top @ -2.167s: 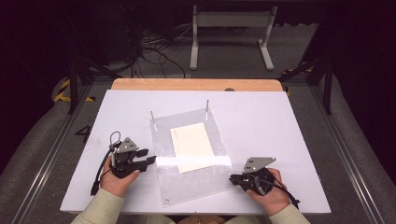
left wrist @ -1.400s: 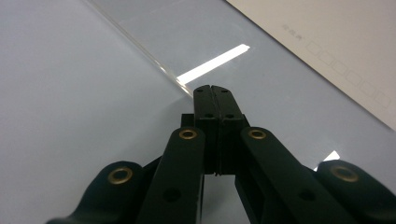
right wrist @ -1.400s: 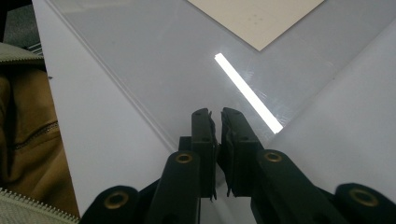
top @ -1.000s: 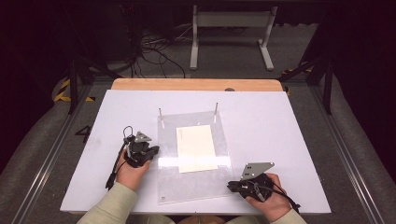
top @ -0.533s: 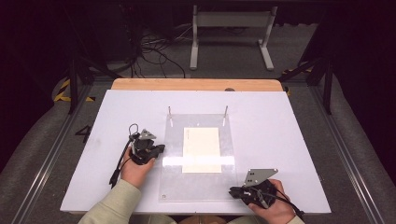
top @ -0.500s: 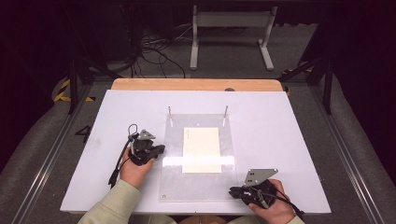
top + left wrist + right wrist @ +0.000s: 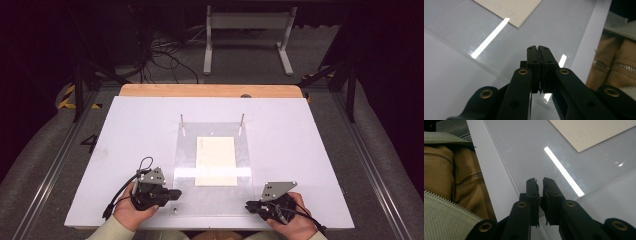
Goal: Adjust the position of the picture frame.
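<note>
My left gripper [image 7: 172, 193] sits at the near left corner of the clear, rectangular acrylic plate [image 7: 185, 150], pointing to the right along the plate's near edge. In the left gripper view its jaws are clenched pad against pad [image 7: 538, 53] over the plate's surface; the jaws have just opened a little and closed again, and I can make out nothing between them.

The plate lies flat on the white table top [image 7: 130, 130], in the middle, slightly toward my side. Its long axis runs away from me, near edge toward my body, far edge toward the wooden strip [image 7: 210, 90] at the back of the table. Two thin metal pins [image 7: 182, 122] stand upright at its two far corners, and a small screw-like bit [image 7: 175, 209] lies at the near left corner just beside my left gripper.

On the plate rests a cream, rectangular sheet of paper [image 7: 215, 160], long axis also running away from me, lying square with the plate and inside its edges. A bright strip of glare crosses the paper near its lower end.

My right gripper [image 7: 248, 205] is at the near right corner of the plate, pointing left. In the right gripper view its jaws are pressed nearly together on the plate's corner edge [image 7: 539, 185], a thin gap between the tips; whether they truly pinch the plate I cannot tell.
</note>
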Demonstrator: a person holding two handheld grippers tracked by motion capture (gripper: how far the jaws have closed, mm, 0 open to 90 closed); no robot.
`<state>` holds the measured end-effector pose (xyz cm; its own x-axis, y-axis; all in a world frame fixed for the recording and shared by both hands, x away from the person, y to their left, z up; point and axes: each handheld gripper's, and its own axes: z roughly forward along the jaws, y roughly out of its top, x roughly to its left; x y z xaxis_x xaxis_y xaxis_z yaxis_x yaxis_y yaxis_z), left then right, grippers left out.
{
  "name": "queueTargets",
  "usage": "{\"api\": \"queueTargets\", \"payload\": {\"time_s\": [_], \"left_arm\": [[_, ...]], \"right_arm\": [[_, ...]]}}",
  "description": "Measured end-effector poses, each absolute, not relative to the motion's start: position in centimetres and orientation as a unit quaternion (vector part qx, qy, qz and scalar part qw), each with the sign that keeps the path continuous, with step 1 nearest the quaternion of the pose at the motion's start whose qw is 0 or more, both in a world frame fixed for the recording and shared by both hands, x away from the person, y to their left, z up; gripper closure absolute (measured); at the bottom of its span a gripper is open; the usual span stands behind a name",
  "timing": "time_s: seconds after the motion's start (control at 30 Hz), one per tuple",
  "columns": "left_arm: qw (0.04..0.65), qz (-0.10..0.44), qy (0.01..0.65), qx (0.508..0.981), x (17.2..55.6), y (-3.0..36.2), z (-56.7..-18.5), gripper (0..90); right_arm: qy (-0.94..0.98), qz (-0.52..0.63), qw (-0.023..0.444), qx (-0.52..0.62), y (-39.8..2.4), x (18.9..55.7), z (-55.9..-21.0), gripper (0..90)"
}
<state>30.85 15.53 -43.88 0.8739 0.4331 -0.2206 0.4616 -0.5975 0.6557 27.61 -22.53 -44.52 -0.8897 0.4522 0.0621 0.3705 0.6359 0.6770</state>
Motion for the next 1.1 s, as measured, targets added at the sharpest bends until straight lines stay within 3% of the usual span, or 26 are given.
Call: {"api": "queueTargets", "payload": {"time_s": [0.13,0.43,0.57,0.67,0.97,1.1], "left_arm": [[0.335,-0.029,0.248,0.908,30.9,14.9,-44.8,90.0],[0.330,-0.086,0.210,0.916,30.5,14.2,-44.9,90.0],[0.345,-0.047,0.226,0.910,30.3,15.0,-44.2,89.9],[0.367,-0.029,0.248,0.896,30.4,16.4,-43.7,89.6],[0.340,-0.042,0.209,0.916,29.4,15.9,-44.8,75.5],[0.339,-0.034,0.210,0.917,29.5,16.0,-44.8,82.1]], "right_arm": [[0.903,0.361,0.052,0.228,-22.6,27.6,-44.5,82.5],[0.904,0.357,0.038,0.232,-23.3,27.6,-44.4,82.7],[0.902,0.359,0.031,0.237,-23.8,27.5,-44.4,84.5],[0.900,0.365,0.032,0.236,-23.8,27.4,-44.5,80.3],[0.903,0.365,0.044,0.222,-23.4,27.3,-44.5,78.1],[0.903,0.364,0.047,0.223,-23.3,27.3,-44.5,80.4]]}}
